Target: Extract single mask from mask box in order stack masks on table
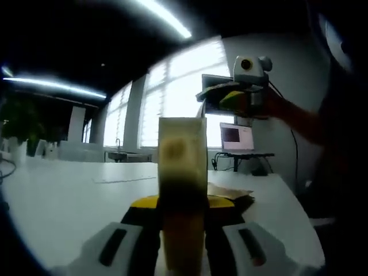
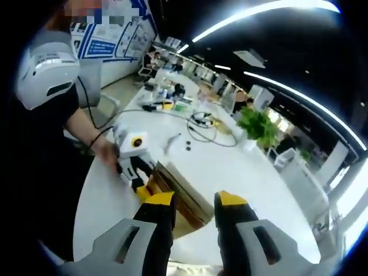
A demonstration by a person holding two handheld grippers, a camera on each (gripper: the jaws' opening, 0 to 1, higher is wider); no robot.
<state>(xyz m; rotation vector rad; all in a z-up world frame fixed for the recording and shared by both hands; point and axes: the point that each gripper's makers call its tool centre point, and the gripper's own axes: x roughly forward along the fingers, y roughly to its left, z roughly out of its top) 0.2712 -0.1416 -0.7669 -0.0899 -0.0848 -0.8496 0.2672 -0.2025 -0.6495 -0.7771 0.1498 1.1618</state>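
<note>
Brown mask box (image 2: 178, 198) lies on the white surface (image 2: 230, 167) under my right gripper (image 2: 195, 202), whose fingers hang apart and empty, while my left gripper (image 1: 183, 201) pinches the box edge (image 1: 183, 172), with cables (image 2: 204, 123) and a plant (image 2: 257, 125) behind.

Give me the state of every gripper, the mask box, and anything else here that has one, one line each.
left gripper: shut on the mask box, low over the table.
right gripper: open, nothing between its jaws, raised above the table.
mask box: clamped upright between the left jaws, resting on the white table.
laptop: open, screen lit.
ceiling lights: on.
</note>
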